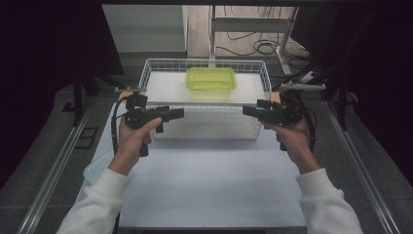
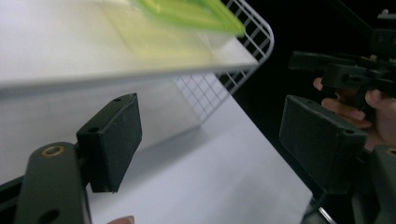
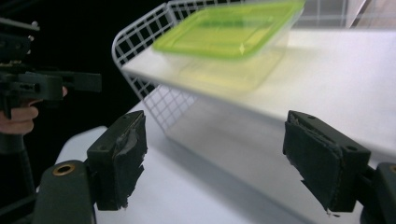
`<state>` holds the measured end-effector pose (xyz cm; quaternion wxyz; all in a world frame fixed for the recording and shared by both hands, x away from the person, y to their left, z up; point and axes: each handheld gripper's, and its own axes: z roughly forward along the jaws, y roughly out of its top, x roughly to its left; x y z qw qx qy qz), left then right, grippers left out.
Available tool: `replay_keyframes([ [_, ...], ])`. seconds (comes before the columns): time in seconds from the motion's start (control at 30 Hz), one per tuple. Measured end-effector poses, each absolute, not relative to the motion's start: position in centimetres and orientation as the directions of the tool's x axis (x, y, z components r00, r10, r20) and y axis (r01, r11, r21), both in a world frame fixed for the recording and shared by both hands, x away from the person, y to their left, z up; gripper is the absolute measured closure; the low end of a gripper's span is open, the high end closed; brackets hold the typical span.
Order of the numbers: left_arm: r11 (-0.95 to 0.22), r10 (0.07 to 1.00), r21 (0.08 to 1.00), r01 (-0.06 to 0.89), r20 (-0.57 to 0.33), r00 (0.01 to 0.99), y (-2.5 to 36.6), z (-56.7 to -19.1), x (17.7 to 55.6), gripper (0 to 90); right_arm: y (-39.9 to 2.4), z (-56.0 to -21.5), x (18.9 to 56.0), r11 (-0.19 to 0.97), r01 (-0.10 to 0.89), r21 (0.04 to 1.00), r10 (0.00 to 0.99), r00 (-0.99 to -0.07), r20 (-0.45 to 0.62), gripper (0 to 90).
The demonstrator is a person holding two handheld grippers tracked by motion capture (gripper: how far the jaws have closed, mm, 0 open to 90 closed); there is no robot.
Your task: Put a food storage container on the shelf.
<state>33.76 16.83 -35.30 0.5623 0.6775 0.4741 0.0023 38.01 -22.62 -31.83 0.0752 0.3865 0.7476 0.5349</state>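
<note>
While both spread (nothing between them), each hand-held gripper [image 1: 181, 113] [image 1: 246, 110] flanks the basket-top green container [image 1: 211, 78].

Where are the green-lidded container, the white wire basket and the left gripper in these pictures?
green-lidded container [image 1: 211, 78], high view, middle of its lid.
white wire basket [image 1: 202, 61], high view, far rim.
left gripper [image 2: 210, 140], left gripper view, gap midway between its open jaws.

There is one green box [image 1: 211, 78], one white wire basket [image 1: 204, 64], one white table [image 1: 204, 170], and two black grippers: left gripper [image 1: 178, 113], right gripper [image 1: 248, 110].
</note>
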Motion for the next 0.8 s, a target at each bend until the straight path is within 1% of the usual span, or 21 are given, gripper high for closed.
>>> replay_keyframes([
  [0.1,0.04,0.65,0.77,0.637,-0.504,0.569,16.8,-36.9,31.9,22.6,-23.0,-33.5,36.3,0.153,0.502,0.851,0.64,-0.707,0.302,21.8],
  [0.13,0.04,0.65,0.77,0.637,-0.504,0.569,16.8,-36.9,31.9,22.9,-23.0,-33.5,36.3,0.153,0.502,0.851,0.64,-0.707,0.302,21.8],
  [0.2,0.016,0.652,0.771,0.636,-0.491,0.578,16.7,-37.5,31.1,23.1,-23.2,-34.6,35.5,0.16,0.512,0.844,0.63,-0.711,0.312,22.5],
  [0.23,-0.001,0.655,0.774,0.633,-0.478,0.586,16.6,-37.8,30.6,23.4,-23.3,-35.6,34.9,0.169,0.523,0.836,0.625,-0.712,0.32,22.9],
  [0.27,-0.02,0.658,0.774,0.633,-0.466,0.591,16.5,-38.1,30.2,23.4,-23.3,-35.6,34.9,0.169,0.523,0.836,0.625,-0.712,0.32,22.9],
  [0.3,-0.056,0.662,0.774,0.63,-0.444,0.604,16.3,-38.8,29.4,23.7,-23.5,-36.6,34.3,0.173,0.537,0.826,0.618,-0.712,0.334,23.2],
  [0.33,-0.056,0.662,0.774,0.63,-0.444,0.604,16.3,-38.8,29.4,24.0,-23.5,-36.6,34.3,0.173,0.537,0.826,0.618,-0.712,0.334,23.2],
  [0.43,-0.091,0.651,0.769,0.633,-0.435,0.622,16.1,-40.0,27.8,24.5,-23.7,-38.7,33.0,0.19,0.569,0.8,0.618,-0.702,0.352,23.1],
  [0.47,-0.091,0.651,0.769,0.633,-0.435,0.622,16.1,-40.0,27.8,24.6,-23.7,-38.7,33.0,0.19,0.569,0.8,0.618,-0.702,0.352,23.1],
  [0.5,-0.097,0.646,0.766,0.635,-0.437,0.626,16.1,-40.3,27.4,24.8,-23.9,-39.5,32.2,0.198,0.573,0.795,0.619,-0.702,0.352,23.1],
  [0.57,-0.114,0.639,0.753,0.648,-0.444,0.628,16.0,-41.3,26.5,24.8,-23.9,-39.9,31.9,0.197,0.58,0.79,0.619,-0.699,0.358,23.1],
  [0.63,-0.142,0.65,0.743,0.654,-0.429,0.628,16.0,-42.4,25.5,24.5,-24.1,-40.9,30.8,0.227,0.592,0.774,0.626,-0.697,0.35,22.9],
  [0.7,-0.144,0.656,0.738,0.659,-0.427,0.622,16.1,-43.1,24.8,24.6,-24.2,-41.5,30.2,0.24,0.603,0.761,0.627,-0.694,0.353,22.8],
  [0.8,-0.164,0.663,0.725,0.669,-0.421,0.619,16.3,-43.6,24.6,24.6,-24.1,-42.3,29.7,0.255,0.611,0.749,0.635,-0.69,0.347,22.7],
])
